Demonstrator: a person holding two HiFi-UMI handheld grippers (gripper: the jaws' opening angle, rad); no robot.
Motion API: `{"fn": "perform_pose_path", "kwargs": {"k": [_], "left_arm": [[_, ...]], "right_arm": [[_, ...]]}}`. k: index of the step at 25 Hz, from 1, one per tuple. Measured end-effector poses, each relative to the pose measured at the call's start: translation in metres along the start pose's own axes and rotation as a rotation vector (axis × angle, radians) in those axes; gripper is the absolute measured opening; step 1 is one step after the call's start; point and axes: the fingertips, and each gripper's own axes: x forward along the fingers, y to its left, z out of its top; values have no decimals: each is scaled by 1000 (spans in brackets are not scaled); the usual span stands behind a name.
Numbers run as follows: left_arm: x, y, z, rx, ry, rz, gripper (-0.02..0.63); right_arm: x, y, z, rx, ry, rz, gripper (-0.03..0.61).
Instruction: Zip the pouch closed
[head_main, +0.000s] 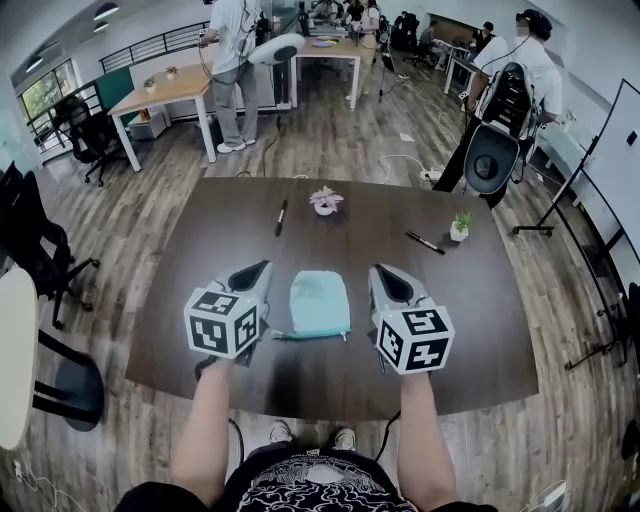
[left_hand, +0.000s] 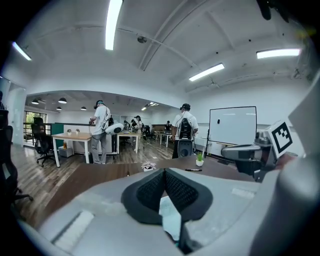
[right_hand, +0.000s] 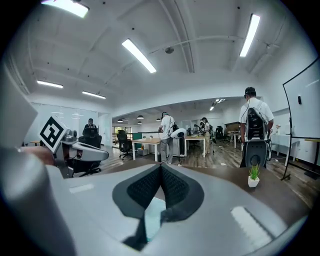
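Both my grippers had their fingers closed on nothing, the black pads meeting at the tips. The left gripper (head_main: 262, 270) and the right gripper (head_main: 381, 271) hung on either side of the teal pouch (head_main: 320, 303), which lay flat on the dark desk (head_main: 200, 290) near my edge, just between them. In each gripper view a sliver of teal showed below the shut fingers. Farther across the desk lay a black pen (head_main: 281, 217), a second pen (head_main: 424, 242), a small flower pot (head_main: 325, 201) and a little green plant (head_main: 460, 226).
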Motion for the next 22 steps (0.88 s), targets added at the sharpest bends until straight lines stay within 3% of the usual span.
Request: {"fn": "perform_pose_path", "kwargs": {"k": [22], "left_arm": [[-1,4,-5,-6,-40,22,5]], "right_arm": [[-4,-8,-6,-1,-15,-16,-2]]}}
